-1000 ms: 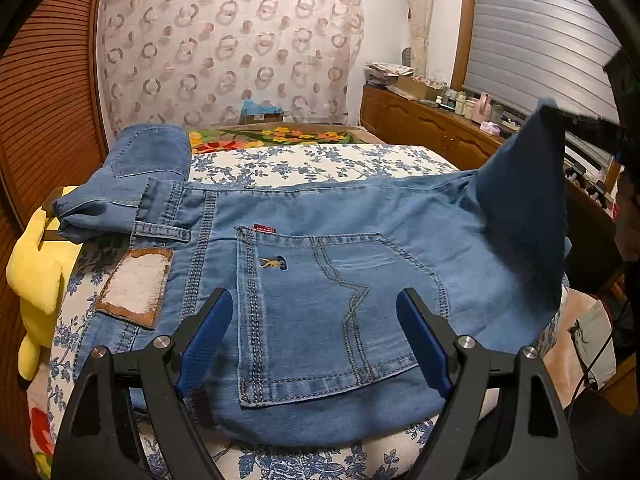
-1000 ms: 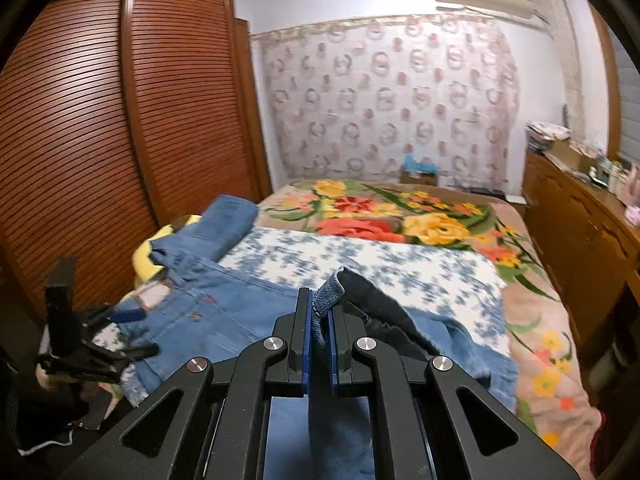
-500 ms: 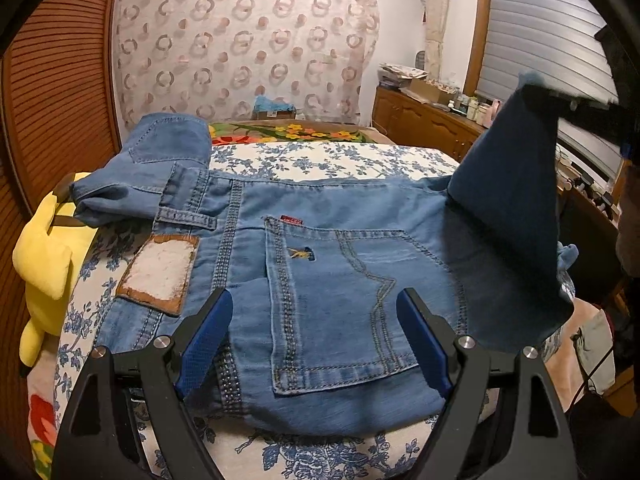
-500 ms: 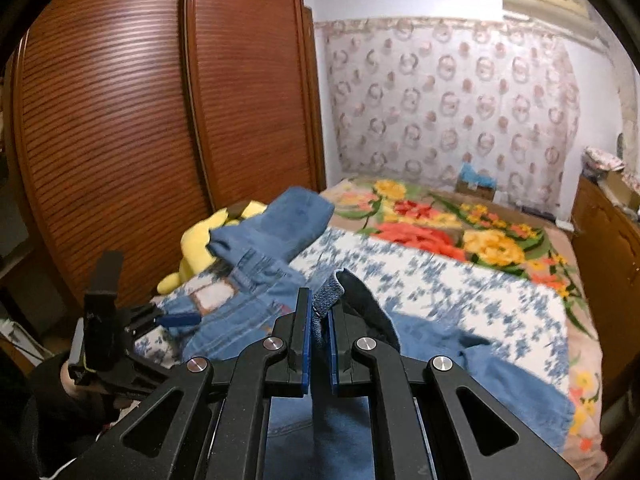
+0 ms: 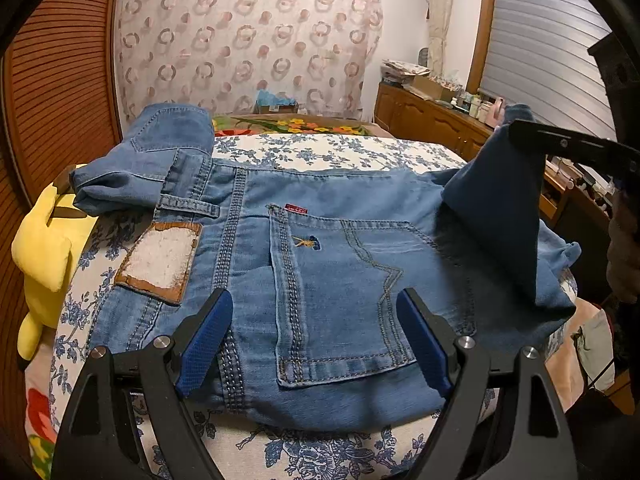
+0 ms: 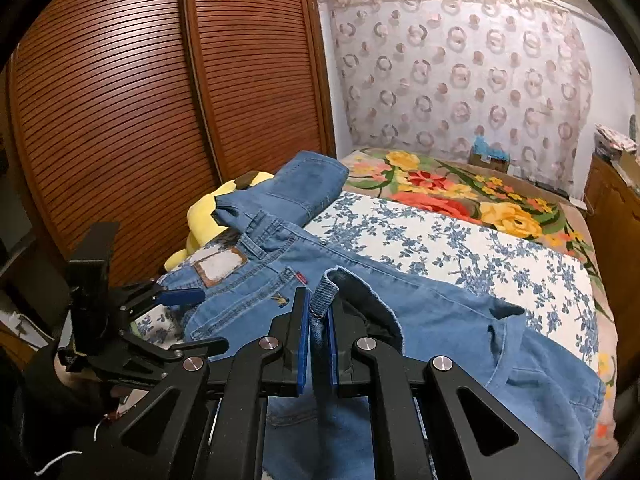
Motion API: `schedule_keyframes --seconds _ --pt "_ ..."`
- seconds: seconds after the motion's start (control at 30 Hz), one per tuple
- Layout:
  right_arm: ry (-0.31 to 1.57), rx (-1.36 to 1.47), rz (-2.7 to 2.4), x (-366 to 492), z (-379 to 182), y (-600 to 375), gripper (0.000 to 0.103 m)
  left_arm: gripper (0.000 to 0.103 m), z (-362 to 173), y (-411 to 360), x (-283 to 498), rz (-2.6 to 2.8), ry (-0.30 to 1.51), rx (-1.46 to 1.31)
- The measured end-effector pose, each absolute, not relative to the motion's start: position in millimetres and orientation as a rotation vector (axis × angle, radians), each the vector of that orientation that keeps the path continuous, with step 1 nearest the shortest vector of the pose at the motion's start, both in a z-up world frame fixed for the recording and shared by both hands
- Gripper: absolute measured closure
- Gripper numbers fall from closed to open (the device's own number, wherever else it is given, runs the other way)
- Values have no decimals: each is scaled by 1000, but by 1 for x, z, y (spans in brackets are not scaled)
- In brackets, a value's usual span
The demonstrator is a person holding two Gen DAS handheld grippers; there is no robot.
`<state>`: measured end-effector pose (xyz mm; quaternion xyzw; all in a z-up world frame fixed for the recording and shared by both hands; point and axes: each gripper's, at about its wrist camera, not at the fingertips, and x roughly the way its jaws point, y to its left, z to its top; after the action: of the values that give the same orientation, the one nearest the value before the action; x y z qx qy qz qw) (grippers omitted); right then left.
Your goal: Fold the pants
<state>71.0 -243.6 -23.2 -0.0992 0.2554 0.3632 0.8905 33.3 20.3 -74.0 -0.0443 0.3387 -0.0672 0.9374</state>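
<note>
Yellow plush [image 5: 38, 248] far left of left gripper [image 5: 314, 338], jaws wide, empty. Jeans [image 5: 328, 264] flat on bed [image 5: 320, 152] ahead; red tab [image 5: 296, 209] unreadable. Right gripper [image 6: 319, 344] opening, hem between pads.

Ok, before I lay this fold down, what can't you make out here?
- Left wrist view: the raised flap of the jeans covers the denim behind it.
- Right wrist view: the right gripper, jaws opening with denim between, blocks the cloth below it.
- Both views: jeans partly cover the yellow plush; red tab lettering too small.
</note>
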Motion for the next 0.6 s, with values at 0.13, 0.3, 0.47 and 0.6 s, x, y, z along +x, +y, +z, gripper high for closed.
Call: schedule_keyframes --seconds 0.13,0.3,0.47,0.6 --pt "505 -226 742 46 -26 -245 68 18 -73 20 34 -138 689 -87" --pt "485 -228 726 37 -28 -251 65 18 -71 19 35 -142 686 -84" --pt "480 -223 703 35 -29 -258 64 18 -70 12 39 -157 688 -71" --pt "487 -221 669 36 -34 -265 61 18 -68 2 46 -182 690 -39"
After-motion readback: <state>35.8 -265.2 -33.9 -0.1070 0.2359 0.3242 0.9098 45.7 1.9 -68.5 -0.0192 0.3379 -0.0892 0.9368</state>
